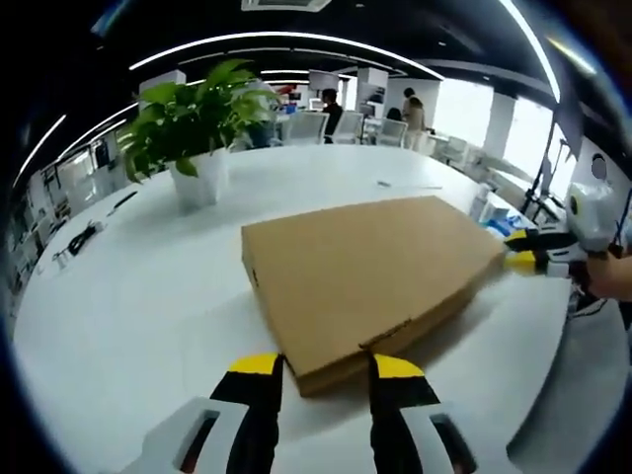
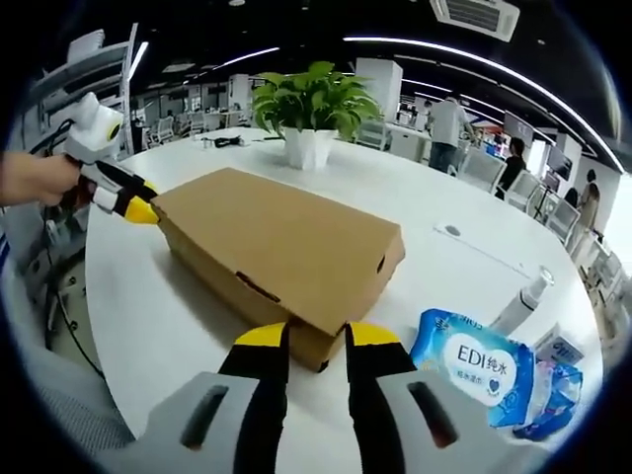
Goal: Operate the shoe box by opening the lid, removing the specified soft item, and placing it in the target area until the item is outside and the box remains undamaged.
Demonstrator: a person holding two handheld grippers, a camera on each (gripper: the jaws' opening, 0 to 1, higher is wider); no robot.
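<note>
The shoe box [image 1: 370, 276] lies flat on the white bench [image 1: 128, 296], lid closed. It looks like light, stiff corrugated card, likely to crease if pinched hard, so the lid's front edge, by the tab slot, seems the safest hold. The left tool [image 1: 326, 367] has its jaws apart at one short end of the box; the right tool [image 2: 316, 338] likewise at the opposite end. Beyond the box stands a potted plant [image 2: 311, 114]; a wet-wipes pack [image 2: 474, 365] lies beside the box.
</note>
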